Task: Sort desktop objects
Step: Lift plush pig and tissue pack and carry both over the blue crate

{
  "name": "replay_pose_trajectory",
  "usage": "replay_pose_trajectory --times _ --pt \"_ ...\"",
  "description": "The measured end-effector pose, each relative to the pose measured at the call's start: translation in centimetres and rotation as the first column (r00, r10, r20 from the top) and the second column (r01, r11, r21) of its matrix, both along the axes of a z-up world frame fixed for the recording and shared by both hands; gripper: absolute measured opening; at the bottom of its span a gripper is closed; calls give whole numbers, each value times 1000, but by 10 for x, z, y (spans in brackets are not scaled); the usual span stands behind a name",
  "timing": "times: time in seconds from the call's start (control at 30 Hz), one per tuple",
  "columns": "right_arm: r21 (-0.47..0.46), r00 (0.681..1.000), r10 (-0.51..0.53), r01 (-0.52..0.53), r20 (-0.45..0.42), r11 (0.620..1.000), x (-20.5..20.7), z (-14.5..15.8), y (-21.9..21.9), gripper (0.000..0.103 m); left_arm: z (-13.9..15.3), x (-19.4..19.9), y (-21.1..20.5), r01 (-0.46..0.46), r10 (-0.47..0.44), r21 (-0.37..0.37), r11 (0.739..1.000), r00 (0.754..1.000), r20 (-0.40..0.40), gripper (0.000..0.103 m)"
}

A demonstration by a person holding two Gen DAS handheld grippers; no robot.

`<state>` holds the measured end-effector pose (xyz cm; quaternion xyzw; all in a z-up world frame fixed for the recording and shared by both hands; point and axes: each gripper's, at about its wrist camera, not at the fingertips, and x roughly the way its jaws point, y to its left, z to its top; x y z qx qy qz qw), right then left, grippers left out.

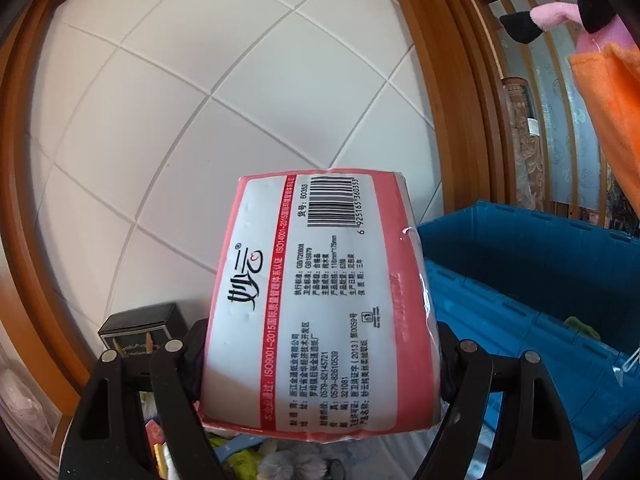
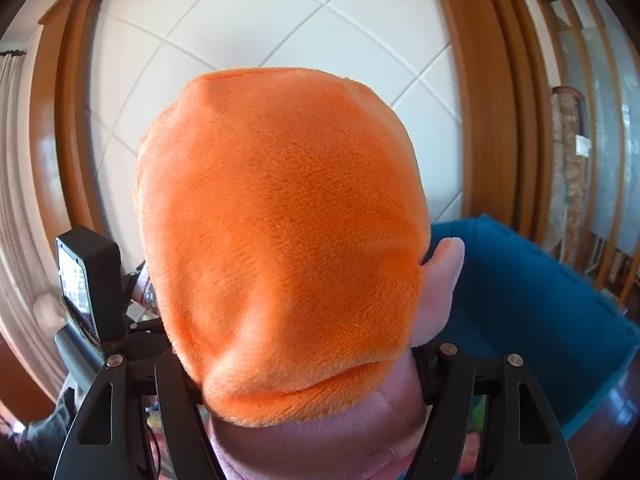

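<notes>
Both grippers have matte black plastic fingers (image 1: 176, 392), flat linkage bars with long slotted cut-outs and round silver pivot screws (image 1: 173, 345). The left gripper (image 2: 92, 292) carries a boxy black module with a small lit screen.

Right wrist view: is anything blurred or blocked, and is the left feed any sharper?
Right wrist view: the orange plush toy fills the centre and hides what lies ahead; the blue bin behind it looks soft. Left wrist view: print on the tissue pack is crisp, with a small glare spot on its wrapper edge. Both views bend the door frame strongly.
</notes>
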<state>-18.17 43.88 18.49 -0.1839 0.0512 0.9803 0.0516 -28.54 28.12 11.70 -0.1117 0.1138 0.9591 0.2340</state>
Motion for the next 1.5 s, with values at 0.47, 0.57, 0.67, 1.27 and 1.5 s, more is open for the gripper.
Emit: replay_pose_trajectory --times 0.47,0.57,0.67,1.27,1.5 --pt "-38 977 -172 178 128 983 1 -4 226 72 29 41 230 174 -168 -72 982 982 83 84" --pt "-43 966 -188 199 174 979 -16 -14 255 76 34 37 261 189 -181 -90 978 979 89 86" --pt "-82 957 -199 221 211 972 -30 -24 265 85 37 26 282 197 -185 -111 974 976 111 87" --pt "-197 912 -197 280 359 939 -59 -57 287 100 23 2 291 178 -170 -161 971 983 64 89" --pt "-182 906 -180 266 384 947 -51 -58 280 100 18 33 308 230 -253 -328 916 967 -30 89"
